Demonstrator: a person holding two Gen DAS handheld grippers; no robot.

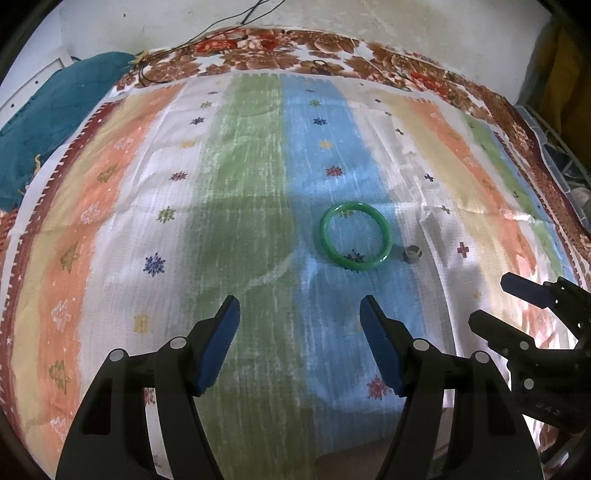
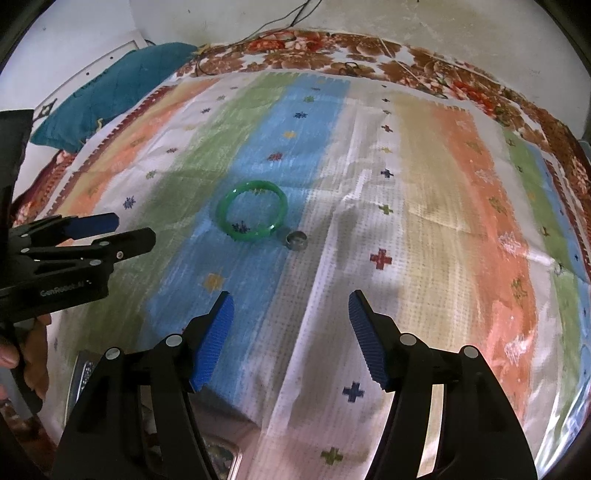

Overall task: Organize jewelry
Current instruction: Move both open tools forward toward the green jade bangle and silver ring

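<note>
A green bangle (image 1: 355,235) lies flat on the striped cloth (image 1: 251,192), with a small silver ring (image 1: 412,253) just to its right. In the right wrist view the same bangle (image 2: 252,215) and ring (image 2: 296,240) lie ahead, left of centre. My left gripper (image 1: 300,308) hovers above the cloth, short of the bangle, open with nothing between its blue pads. My right gripper (image 2: 291,302) is also open and empty, short of the ring. Each gripper shows in the other's view: the right gripper (image 1: 491,299) at the right edge, the left gripper (image 2: 135,229) at the left.
A teal cushion (image 1: 55,122) lies at the far left of the bed. A floral blanket (image 1: 295,55) borders the cloth at the back, with thin dark cords (image 1: 229,26) trailing up the wall. A hand (image 2: 26,354) holds the left gripper's handle.
</note>
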